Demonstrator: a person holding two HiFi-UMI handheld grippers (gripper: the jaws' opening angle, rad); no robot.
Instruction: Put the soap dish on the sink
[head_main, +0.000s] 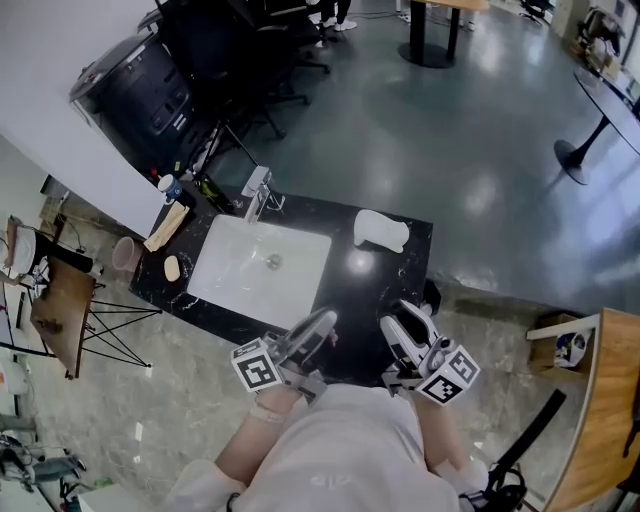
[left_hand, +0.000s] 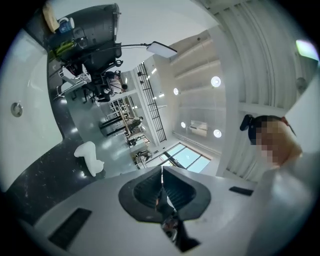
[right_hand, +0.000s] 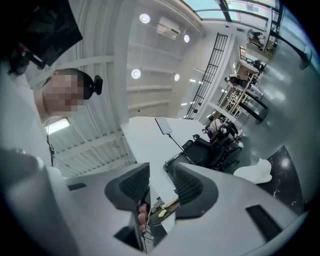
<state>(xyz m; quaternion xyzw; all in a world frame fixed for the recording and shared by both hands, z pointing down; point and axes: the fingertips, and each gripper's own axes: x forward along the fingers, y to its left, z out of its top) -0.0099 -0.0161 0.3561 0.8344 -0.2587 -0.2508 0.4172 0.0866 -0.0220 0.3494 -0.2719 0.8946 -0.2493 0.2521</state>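
Left gripper (head_main: 324, 321) is closed on nothing and the right gripper (head_main: 401, 318) is pinched narrow, also empty, both near the person's chest. Farther off, what seems to be the tan soap dish (head_main: 166, 228) lies on the sink counter (head_main: 372, 292), left of the basin (head_main: 262, 262). That fits a dish just placed or one waiting to be picked up, so I'd keep both arms clear of it.
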